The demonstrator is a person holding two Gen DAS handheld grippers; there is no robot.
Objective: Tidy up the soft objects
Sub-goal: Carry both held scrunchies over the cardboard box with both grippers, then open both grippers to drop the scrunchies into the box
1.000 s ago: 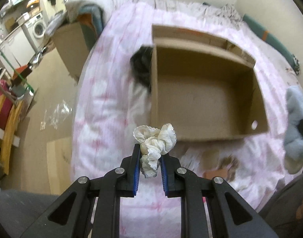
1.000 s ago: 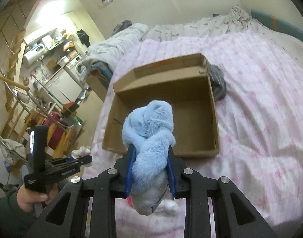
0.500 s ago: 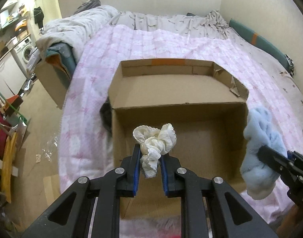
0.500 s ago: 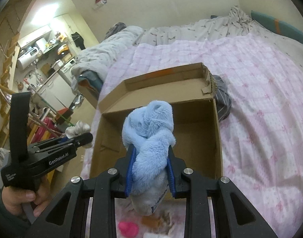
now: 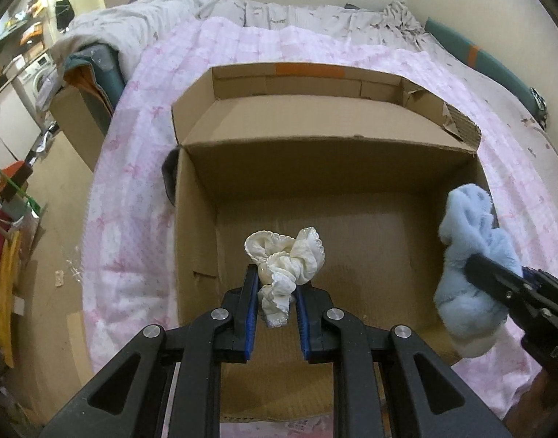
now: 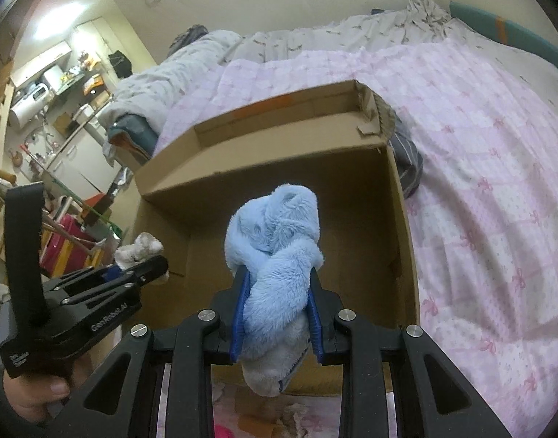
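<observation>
On my left, my left gripper is clenched narrowly on a cream frilled cloth, a knotted little bundle with scalloped edging. The blue pads press it from both sides; its top bulges above the fingertips and a tail hangs down between the fingers. I hold it over the open cardboard box, above the near left part of the bare floor, not touching the cardboard. In the right wrist view the same gripper shows side-on at the box's left wall, with my hand wrapped round its handle and the cream cloth poking out at the tip.

The box sits on the bed's pink quilt, its far flap folded back. A dark bit of fabric peeks out beside its left wall.

Further right, my right gripper is clamped on a light blue plush toy, the jaws a little wider apart than on the left because the plush is thicker. The fuzzy body fills the gap, swelling above the pads, and a paler end droops below them. It hangs over the box, toward the right wall. From the left wrist view the plush is by the box's right wall, pinched by the black fingers. A grey striped cloth lies on the quilt just outside that wall.
</observation>
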